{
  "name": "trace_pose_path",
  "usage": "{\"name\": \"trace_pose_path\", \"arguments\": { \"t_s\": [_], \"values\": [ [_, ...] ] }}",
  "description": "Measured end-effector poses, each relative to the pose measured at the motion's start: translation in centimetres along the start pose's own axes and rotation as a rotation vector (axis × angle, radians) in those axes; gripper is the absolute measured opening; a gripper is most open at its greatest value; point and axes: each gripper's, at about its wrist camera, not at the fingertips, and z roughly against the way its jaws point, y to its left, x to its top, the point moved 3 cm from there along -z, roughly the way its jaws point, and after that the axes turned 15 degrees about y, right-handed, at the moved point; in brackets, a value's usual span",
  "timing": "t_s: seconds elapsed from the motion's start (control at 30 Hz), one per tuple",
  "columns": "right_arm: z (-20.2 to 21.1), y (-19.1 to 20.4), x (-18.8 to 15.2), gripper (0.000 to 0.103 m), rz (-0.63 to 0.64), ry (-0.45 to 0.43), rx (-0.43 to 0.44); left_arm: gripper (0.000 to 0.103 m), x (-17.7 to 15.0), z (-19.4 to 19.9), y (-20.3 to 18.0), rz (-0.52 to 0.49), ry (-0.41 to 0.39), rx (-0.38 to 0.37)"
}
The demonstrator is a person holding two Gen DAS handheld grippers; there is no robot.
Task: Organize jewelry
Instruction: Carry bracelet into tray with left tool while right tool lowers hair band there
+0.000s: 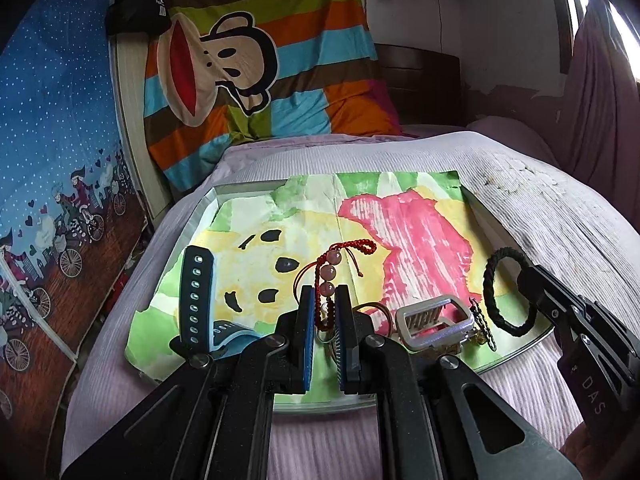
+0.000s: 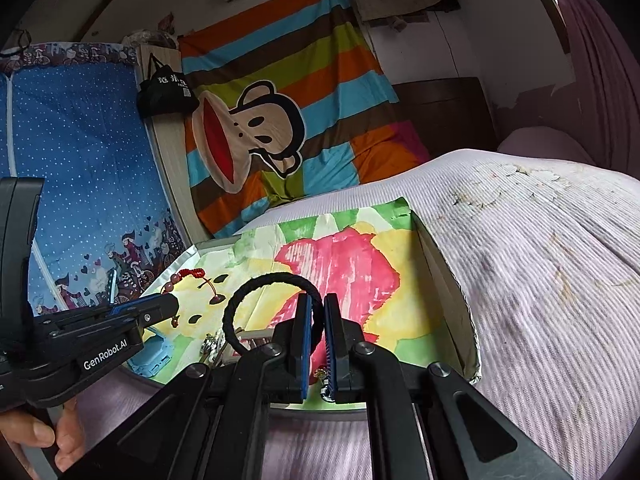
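A red cord bracelet with pink beads (image 1: 329, 271) hangs upright between the pads of my left gripper (image 1: 322, 312), which is shut on it over the painted paper in the tray (image 1: 208, 204). It also shows in the right wrist view (image 2: 182, 276). My right gripper (image 2: 316, 320) is shut on a black braided bracelet (image 2: 256, 292), lifted on edge; it also shows in the left wrist view (image 1: 506, 292). A teal watch strap (image 1: 196, 292), a silver buckle (image 1: 436, 320) and a small chain (image 1: 482, 324) lie in the tray.
The tray sits on a lilac ribbed bedspread (image 1: 560, 216). A striped monkey-print cloth (image 1: 256, 60) hangs behind, a blue dotted curtain (image 1: 52, 140) to the left. A thin gold ring (image 1: 372, 310) lies beside the buckle.
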Motion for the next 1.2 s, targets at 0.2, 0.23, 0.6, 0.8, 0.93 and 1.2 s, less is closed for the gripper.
{"name": "trace_pose_path", "arguments": {
  "t_s": [0.2, 0.23, 0.6, 0.8, 0.93, 1.2],
  "values": [
    [-0.6, -1.2, 0.3, 0.006, -0.05, -0.003, -0.028, 0.007, 1.0, -1.8, 0.7, 0.055, 0.027, -0.025],
    [-0.8, -1.4, 0.3, 0.007, -0.057, 0.001, -0.039, 0.007, 1.1, -2.1, 0.8, 0.066, 0.033, -0.03],
    [-3.0, -2.0, -0.4, 0.007, -0.068, 0.099, -0.086, 0.007, 0.9, -4.2, 0.8, 0.067, 0.063, -0.017],
    [-3.1, -2.0, -0.3, 0.007, -0.061, 0.102, -0.088, 0.007, 0.8, -4.7, 0.6, 0.063, 0.078, -0.021],
    [-3.4, -1.7, -0.3, 0.008, -0.05, 0.112, -0.084, 0.007, 0.8, -5.0, 0.5, 0.062, 0.086, -0.024],
    [-3.5, -1.5, -0.3, 0.01, -0.041, 0.115, -0.079, 0.007, 0.7, -4.9, -0.1, 0.027, 0.083, -0.022]
  ]
}}
